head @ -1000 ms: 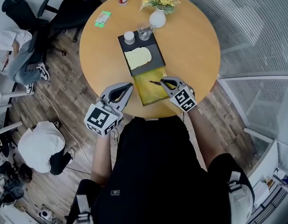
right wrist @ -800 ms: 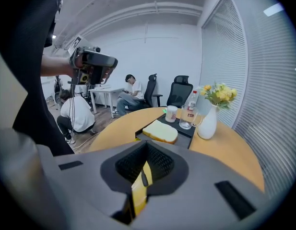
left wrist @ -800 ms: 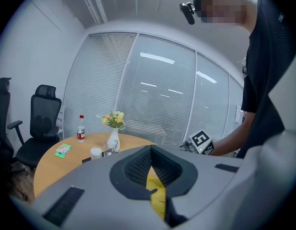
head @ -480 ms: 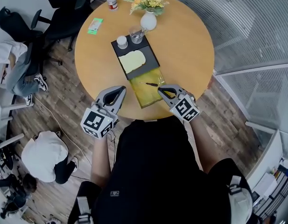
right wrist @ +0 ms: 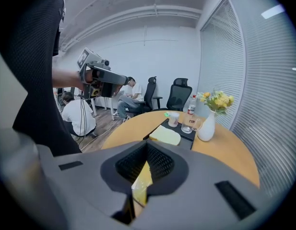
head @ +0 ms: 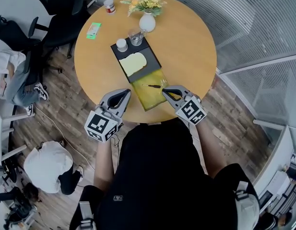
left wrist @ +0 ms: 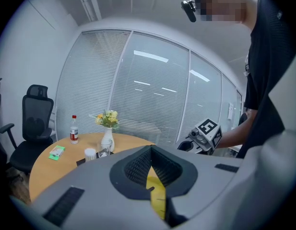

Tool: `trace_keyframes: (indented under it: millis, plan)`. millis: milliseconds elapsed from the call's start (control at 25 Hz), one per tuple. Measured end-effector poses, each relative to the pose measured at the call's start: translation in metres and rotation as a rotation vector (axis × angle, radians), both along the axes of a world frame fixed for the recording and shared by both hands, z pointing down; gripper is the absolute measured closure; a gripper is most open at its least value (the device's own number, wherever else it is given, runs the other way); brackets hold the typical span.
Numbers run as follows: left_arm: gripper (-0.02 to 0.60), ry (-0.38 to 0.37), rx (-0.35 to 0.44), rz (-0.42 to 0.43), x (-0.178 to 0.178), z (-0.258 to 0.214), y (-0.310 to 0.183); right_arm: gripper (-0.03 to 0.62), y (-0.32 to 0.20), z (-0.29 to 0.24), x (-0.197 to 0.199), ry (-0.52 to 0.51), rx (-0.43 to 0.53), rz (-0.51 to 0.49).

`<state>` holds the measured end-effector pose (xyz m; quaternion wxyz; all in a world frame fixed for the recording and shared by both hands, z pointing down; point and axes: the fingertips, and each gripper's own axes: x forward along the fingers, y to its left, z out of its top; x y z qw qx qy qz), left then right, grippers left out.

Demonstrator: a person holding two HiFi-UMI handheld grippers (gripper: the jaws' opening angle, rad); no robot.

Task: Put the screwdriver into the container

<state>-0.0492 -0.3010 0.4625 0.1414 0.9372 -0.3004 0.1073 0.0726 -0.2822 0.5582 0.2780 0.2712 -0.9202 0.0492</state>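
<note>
1. The thin dark screwdriver lies inside the shallow yellow translucent container, towards its far end, by the near edge of the round wooden table.
2. The right tongs are clenched on nothing, just beside the screwdriver.
3. The left tongs are also clenched on nothing, over the table's near edge.
4. The placing looks done. The right tongs should back off high enough to clear the container's rim.

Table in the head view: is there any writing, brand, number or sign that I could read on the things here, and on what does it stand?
No text can be read in any view.
Bottle: red and white label, too small to read.
Green packet: any print is too small and blurred to read.
Marker cubes: black-and-white square patterns, not letters or numbers.
</note>
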Motion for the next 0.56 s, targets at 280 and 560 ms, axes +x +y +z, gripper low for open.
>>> trace_keyframes:
  millis: [280, 560]
  plan:
    - [0.578, -0.005, 0.001, 0.025, -0.0005, 0.0019, 0.0029, 0.589, 0.0012, -0.0061, -0.0007, -0.036, -0.001, 0.039]
    - [0.578, -0.006, -0.004, 0.044, -0.0011, 0.0046, 0.0068, 0.589, 0.0078, -0.0032, -0.0073, -0.069, -0.032, 0.046]
